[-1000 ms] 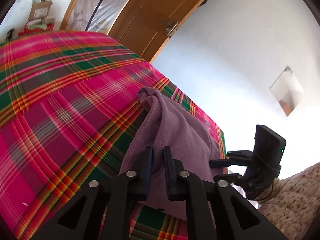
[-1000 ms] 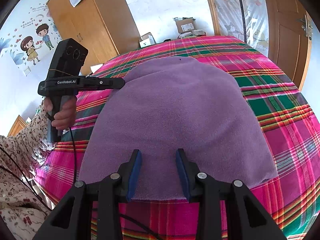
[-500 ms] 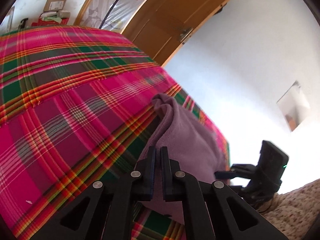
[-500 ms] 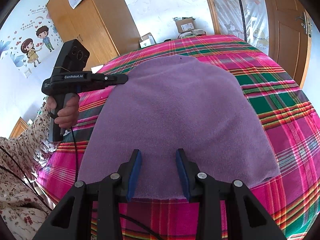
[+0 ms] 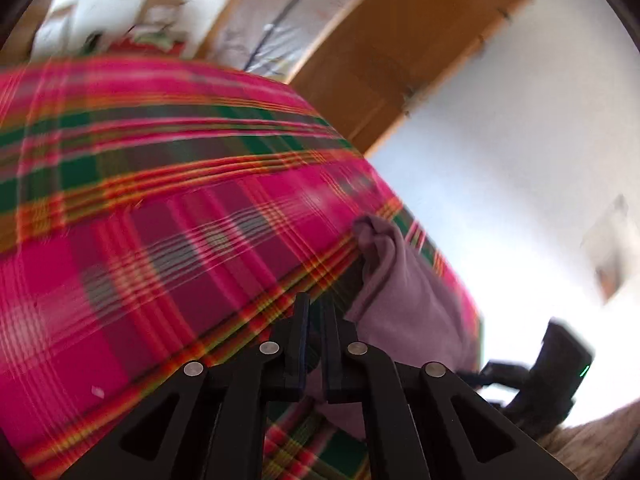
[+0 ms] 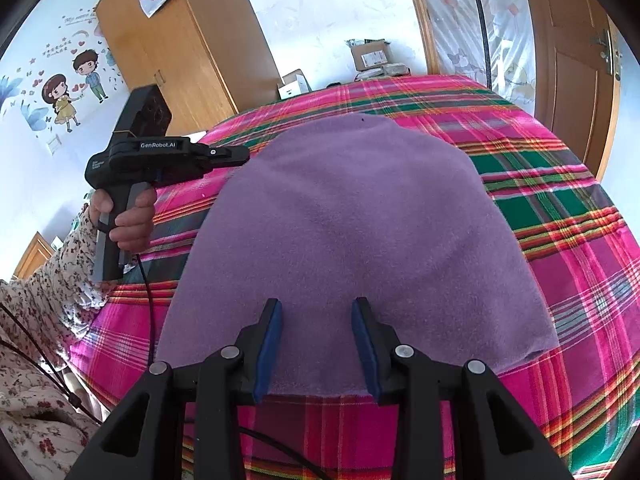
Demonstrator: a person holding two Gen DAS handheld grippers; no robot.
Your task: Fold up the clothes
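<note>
A purple fleece cloth (image 6: 360, 232) lies spread flat on the plaid bedspread (image 6: 560, 208). My right gripper (image 6: 316, 308) hovers open over the cloth's near edge, its blue pads apart and gripping nothing. A hand (image 6: 128, 220) holds my left gripper (image 6: 245, 155) at the cloth's far left edge. In the left wrist view the left gripper (image 5: 315, 308) has its jaws together, pinching the cloth's (image 5: 404, 292) edge low between the fingers. That picture is motion-blurred. The right gripper (image 5: 490, 376) shows at its lower right.
The bed's near edge runs just below my right gripper. A floral sleeve (image 6: 48, 308) and a cable (image 6: 148, 300) are at the left. A wooden wardrobe (image 6: 180, 52), cardboard boxes (image 6: 370, 54) and a wooden door (image 6: 576, 64) stand beyond the bed.
The left jaws closed from a narrow gap onto the cloth's edge. The left gripper rolled and shifted along the bed. The right gripper stayed still and open.
</note>
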